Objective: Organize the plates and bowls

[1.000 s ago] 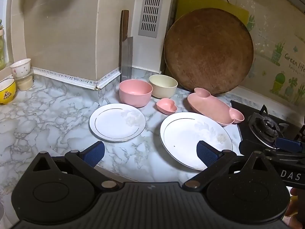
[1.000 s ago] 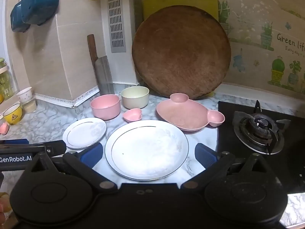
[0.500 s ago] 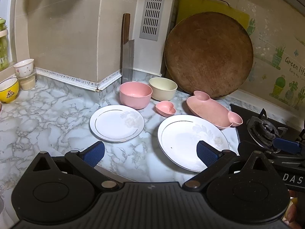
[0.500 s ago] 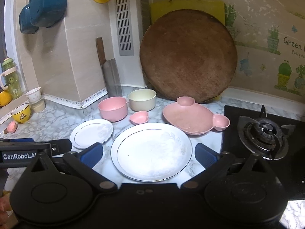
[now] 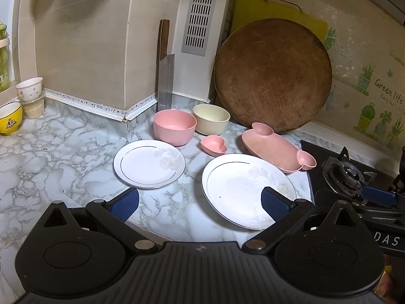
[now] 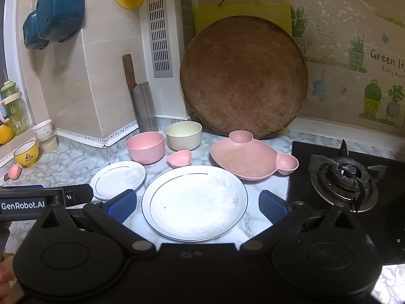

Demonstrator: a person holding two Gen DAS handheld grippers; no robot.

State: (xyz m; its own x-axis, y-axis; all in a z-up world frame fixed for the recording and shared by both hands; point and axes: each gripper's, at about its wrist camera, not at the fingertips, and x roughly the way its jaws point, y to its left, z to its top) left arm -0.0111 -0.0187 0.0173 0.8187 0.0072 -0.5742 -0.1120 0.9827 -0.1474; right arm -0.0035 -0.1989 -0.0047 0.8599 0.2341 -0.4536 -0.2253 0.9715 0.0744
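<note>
Both tools are wide open and hold nothing. The right tool (image 6: 197,206) hangs over the big round white plate with a thin dark ring (image 6: 195,201), which lies flat on the marble bench (image 5: 50,157). The left tool (image 5: 200,204) is near the small white plate (image 5: 149,163). The pink bowl (image 5: 174,126) and cream bowl (image 5: 211,119) sit behind. I think nothing is stacked yet. To lift a flat plate well, go low and pinch its rim gently.

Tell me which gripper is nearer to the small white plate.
Left. The left gripper hangs open just in front of the small white plate; the right gripper is open over the large white plate, off to the side.
</note>
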